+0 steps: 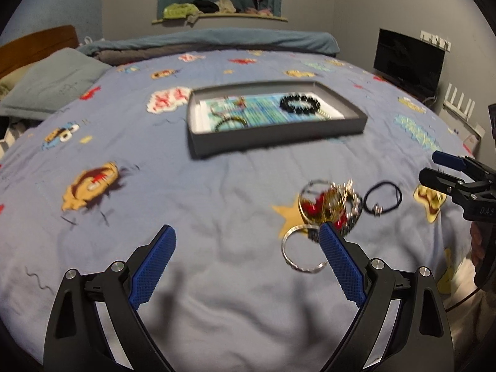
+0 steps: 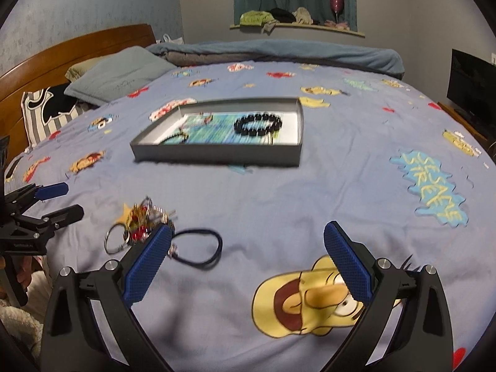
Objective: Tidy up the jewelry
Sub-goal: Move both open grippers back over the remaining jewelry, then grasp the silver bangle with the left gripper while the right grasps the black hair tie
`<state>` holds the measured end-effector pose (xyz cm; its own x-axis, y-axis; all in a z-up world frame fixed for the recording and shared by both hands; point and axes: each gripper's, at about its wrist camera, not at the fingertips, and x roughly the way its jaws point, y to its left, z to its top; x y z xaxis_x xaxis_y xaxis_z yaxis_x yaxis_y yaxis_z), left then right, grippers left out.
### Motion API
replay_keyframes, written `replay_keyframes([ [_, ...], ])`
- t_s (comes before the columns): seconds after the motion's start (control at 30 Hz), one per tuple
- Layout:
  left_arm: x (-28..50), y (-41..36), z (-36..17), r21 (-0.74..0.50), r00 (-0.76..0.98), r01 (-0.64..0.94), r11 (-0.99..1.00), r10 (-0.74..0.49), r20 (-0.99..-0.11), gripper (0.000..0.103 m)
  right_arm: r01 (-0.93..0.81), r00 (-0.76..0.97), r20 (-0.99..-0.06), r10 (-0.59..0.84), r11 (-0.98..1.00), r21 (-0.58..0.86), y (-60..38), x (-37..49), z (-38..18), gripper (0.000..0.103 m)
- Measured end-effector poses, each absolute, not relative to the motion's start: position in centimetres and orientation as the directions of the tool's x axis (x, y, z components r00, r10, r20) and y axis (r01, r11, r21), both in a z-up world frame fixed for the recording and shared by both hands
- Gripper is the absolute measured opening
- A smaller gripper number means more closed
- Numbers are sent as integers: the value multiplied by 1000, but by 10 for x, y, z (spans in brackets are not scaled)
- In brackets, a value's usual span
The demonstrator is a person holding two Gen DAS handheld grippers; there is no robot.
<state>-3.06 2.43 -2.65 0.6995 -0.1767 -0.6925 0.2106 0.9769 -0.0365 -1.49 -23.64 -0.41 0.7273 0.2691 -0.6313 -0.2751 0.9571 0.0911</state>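
A grey shallow box lies on the bed and holds a black bead bracelet and some thinner pieces at its left. A pile of gold, red and silver jewelry lies on the sheet nearer me, with a silver bangle and a black cord with a charm beside it. My left gripper is open and empty, its right finger just before the pile. My right gripper is open and empty, right of the cord.
The blue cartoon-print bedsheet covers the bed. Pillows and a wooden headboard are at the left, a folded blanket at the far edge. A dark monitor stands on the right.
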Motion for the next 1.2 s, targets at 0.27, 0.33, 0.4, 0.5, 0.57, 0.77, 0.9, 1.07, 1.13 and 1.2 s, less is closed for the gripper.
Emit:
replay_keyframes([
  [0.27, -34, 7, -46, -28, 671, 268, 963, -207, -712, 93, -294, 693, -660, 288, 950, 106, -230, -17, -26, 97],
  [0.33, -34, 1, -48, -37, 660, 296, 955, -233, -714, 93, -302, 685, -666, 296, 947, 111, -228, -17, -30, 97],
  [0.4, -34, -4, -50, -50, 649, 322, 946, -258, -716, 93, -312, 680, -667, 305, 943, 113, -225, -18, -33, 97],
  [0.5, -32, -13, -55, -32, 640, 346, 938, -261, -722, 89, -326, 675, -668, 313, 939, 111, -222, -18, -35, 97],
  [0.57, -31, -17, -58, -35, 628, 366, 930, -275, -728, 80, -337, 673, -666, 321, 935, 109, -221, -19, -36, 96],
  [0.77, -31, -22, -61, -25, 622, 394, 919, -286, -729, 75, -349, 661, -673, 333, 930, 118, -219, -16, -40, 75],
  [0.9, -29, -16, -58, -58, 605, 413, 909, -322, -728, 73, -349, 647, -684, 339, 928, 129, -220, -13, -39, 55],
  [1.07, -23, -13, -59, -85, 589, 417, 905, -340, -733, 67, -350, 638, -690, 342, 927, 135, -221, -10, -38, 40],
  [1.13, -22, -15, -61, -75, 590, 416, 906, -332, -736, 63, -350, 634, -693, 343, 927, 137, -220, -9, -38, 39],
  [1.2, -21, -16, -62, -65, 592, 421, 905, -329, -736, 60, -352, 629, -696, 346, 925, 142, -220, -7, -40, 38],
])
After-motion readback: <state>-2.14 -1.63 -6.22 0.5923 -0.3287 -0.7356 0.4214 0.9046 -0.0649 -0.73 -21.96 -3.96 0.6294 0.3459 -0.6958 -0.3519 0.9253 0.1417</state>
